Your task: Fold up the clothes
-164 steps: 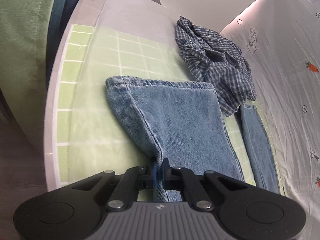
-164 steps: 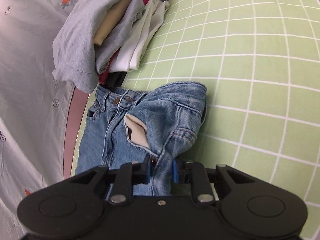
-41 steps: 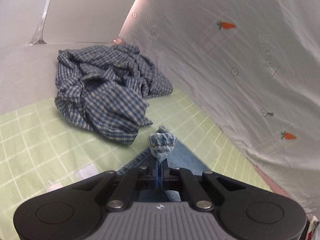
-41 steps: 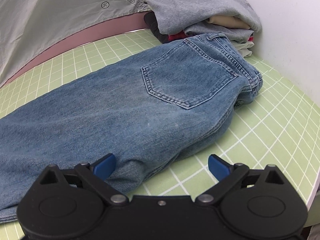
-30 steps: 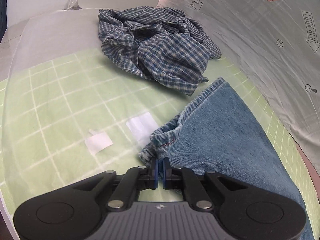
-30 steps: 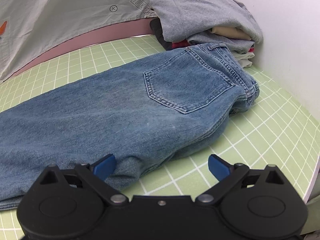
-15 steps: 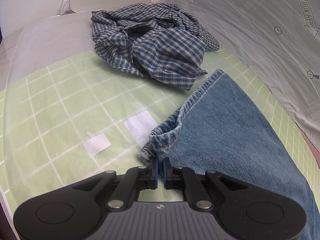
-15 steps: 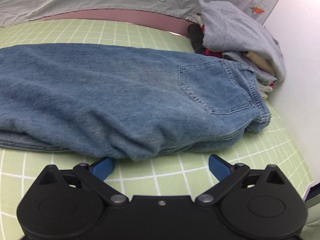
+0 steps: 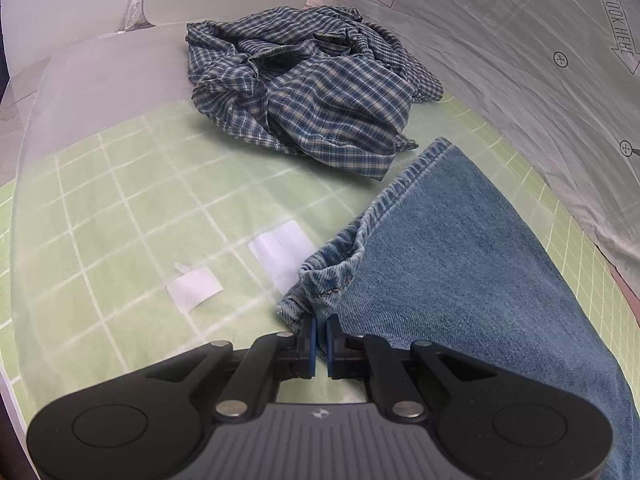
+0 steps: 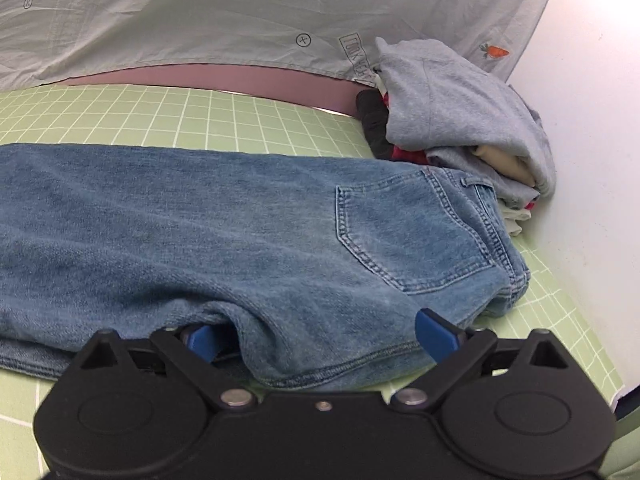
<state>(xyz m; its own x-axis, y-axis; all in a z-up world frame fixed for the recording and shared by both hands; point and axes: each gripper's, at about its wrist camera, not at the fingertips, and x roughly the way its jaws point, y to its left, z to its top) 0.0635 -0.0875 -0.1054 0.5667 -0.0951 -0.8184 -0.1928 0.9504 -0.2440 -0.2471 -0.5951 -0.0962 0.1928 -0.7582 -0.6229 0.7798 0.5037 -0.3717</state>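
left wrist view: the left tongs (image 9: 319, 330) are clamped on the hem corner of the jeans (image 9: 460, 248), likely to keep the legs stacked flat along the desk (image 9: 120, 200). the right tongs (image 10: 320, 334) stand apart, straddling the seat's near fold. a crumpled plaid shirt (image 9: 304, 84) lies farther off; a folded pile (image 10: 460, 120) sits far right.

Our black left gripper (image 9: 319, 334) has its blue-tipped fingers (image 9: 308, 336) pressed nearly together; our black right gripper (image 10: 320, 338) has them spread wide.
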